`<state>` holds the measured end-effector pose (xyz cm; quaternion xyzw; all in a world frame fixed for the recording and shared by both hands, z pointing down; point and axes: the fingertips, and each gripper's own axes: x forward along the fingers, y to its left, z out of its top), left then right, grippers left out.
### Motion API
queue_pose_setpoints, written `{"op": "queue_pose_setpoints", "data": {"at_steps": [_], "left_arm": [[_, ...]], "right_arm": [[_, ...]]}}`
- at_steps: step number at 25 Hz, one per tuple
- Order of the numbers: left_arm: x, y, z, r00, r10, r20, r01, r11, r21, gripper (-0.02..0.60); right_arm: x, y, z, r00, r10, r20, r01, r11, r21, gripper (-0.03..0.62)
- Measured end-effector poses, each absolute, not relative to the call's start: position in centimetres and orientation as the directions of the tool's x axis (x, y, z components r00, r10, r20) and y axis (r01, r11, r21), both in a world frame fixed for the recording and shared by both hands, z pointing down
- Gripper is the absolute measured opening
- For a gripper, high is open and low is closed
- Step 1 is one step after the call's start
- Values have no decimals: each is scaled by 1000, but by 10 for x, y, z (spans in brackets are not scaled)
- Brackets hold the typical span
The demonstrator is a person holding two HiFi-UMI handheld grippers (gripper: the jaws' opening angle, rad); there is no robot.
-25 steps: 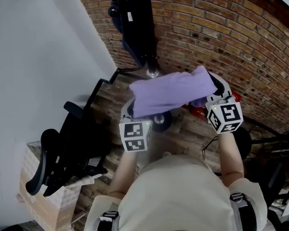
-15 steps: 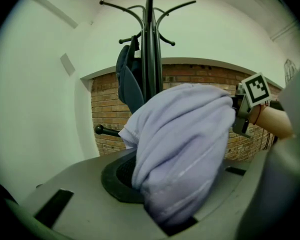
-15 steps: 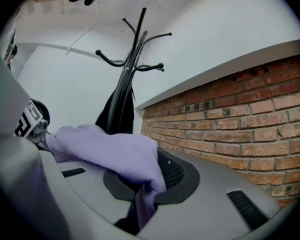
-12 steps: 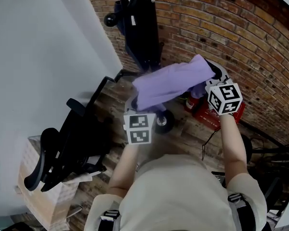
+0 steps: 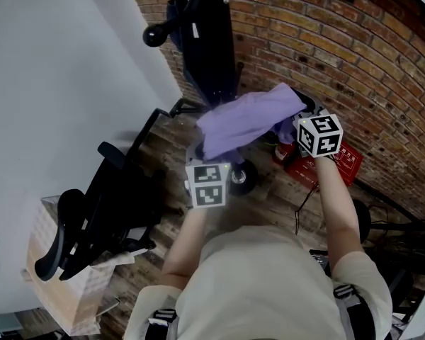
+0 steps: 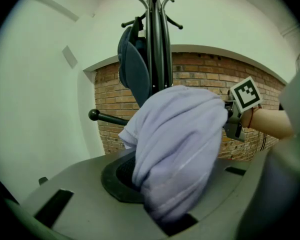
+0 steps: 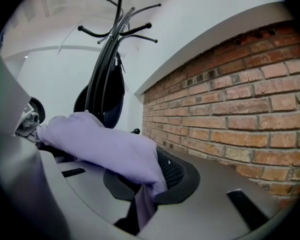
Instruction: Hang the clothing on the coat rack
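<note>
Nearest, the left hand-held gripper [image 6: 166, 218] is closed on one end of the lilac garment [image 5: 245, 119]; its own view shows the cloth pinched between the jaws and rising from them in a thick bundle. The right hand-held gripper [image 7: 139, 204] is also closed on the garment, with a thin fold caught between its jaws and the rest lying over the jaw towards the left. In the head view the garment hangs in the air between the two grippers like a short bridge, in front of the person's chest and above the wooden floor [image 5: 269, 190]. It touches nothing else.

To the left, lower down, stands a black chair [image 5: 92, 218]. Just beyond the garment is the black rack [image 5: 209, 41]. A dark item [image 6: 132, 64] is already hanging on it, and a low peg [image 6: 94, 115] with a ball end points to the left and is free. More free hooks spread out at the top. Behind the rack is the brick wall [image 5: 340, 55].

I judge the garment as light, soft and limp. It will sag and fold wherever it is not held, and it is not fragile. The two pinches at its ends seem good; a hold near the collar or one edge should let a loop of cloth drop over a peg.
</note>
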<state>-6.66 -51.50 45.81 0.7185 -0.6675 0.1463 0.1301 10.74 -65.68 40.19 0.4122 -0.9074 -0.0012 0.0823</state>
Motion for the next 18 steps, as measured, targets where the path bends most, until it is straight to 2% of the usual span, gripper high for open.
{"op": "queue_pose_setpoints", "data": {"at_steps": [9, 18], "left_arm": [[-65, -518, 489, 72, -895, 440, -996, -85, -11, 92], [-47, -520, 523, 131, -866, 482, -989, -148, 3, 107]], "right_arm": [[99, -654, 457, -650, -727, 219, -747, 665, -11, 23], [86, -624, 506, -690, -679, 251, -715, 692, -97, 23]]}}
